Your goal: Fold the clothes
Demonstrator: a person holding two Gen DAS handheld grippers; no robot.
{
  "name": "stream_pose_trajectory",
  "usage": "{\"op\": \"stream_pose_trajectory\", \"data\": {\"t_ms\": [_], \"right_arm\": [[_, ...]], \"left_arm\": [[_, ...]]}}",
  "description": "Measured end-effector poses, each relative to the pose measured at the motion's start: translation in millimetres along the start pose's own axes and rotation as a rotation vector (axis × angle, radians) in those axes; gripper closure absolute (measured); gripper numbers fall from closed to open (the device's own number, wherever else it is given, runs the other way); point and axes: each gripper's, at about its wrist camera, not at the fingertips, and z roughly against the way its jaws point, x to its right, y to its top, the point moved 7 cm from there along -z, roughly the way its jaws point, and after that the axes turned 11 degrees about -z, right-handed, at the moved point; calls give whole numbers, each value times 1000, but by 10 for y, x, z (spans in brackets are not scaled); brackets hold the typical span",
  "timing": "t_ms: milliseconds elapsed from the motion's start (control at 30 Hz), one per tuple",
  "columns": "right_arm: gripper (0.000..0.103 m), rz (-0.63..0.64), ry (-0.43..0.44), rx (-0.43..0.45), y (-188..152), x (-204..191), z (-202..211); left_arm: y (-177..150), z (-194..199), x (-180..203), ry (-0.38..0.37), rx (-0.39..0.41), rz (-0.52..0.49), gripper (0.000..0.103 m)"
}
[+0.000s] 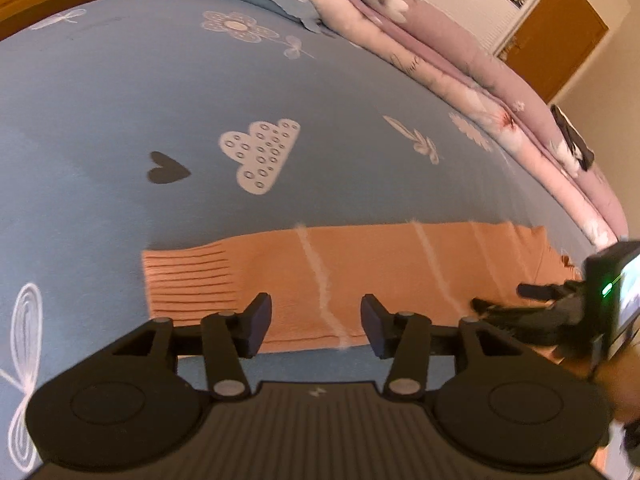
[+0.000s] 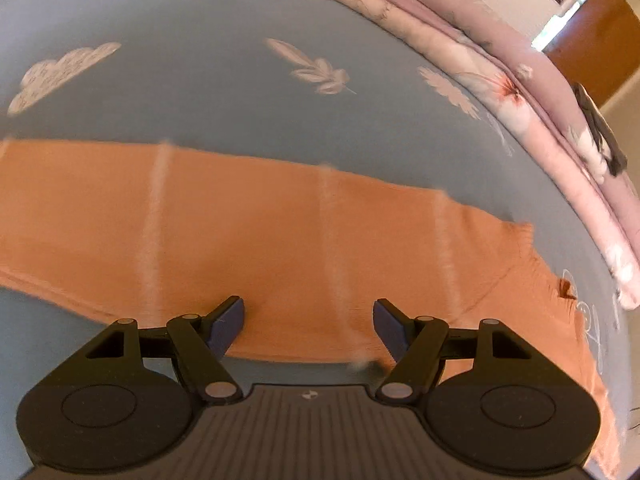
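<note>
My left gripper and right gripper both hung open and empty, low in frame, over the orange sweater on the bed.

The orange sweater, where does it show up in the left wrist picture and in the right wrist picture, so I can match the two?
Left wrist view: the orange sweater lies across the lower middle as a folded band, ribbed hem at its left end.
Right wrist view: the orange sweater spans the middle from the left edge to the lower right.
Shared landmark: the white cloud print on the blue bedsheet, beyond the sweater.
</note>
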Motion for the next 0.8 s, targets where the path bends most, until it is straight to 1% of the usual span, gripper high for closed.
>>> {"op": "stream_pose_trajectory", "data": {"t_ms": [100,200,300,367,533,800], "right_arm": [[28,56,22,19,36,-308,122],[28,87,104,24,83,-600,246],[28,127,151,34,140,-767,290],[27,107,182,12,191,-763,268],[27,-13,243,-92,239,-657,170],[27,-33,260,-142,196,-652,151]], "left_arm": [[36,49,-45,19,13,2,53],[76,78,-104,36,25,18,51],[115,100,-153,48,34,32,49],[131,101,-163,45,31,39,49],[167,72,-142,46,24,27,49],[170,43,-88,42,10,12,49]]}}
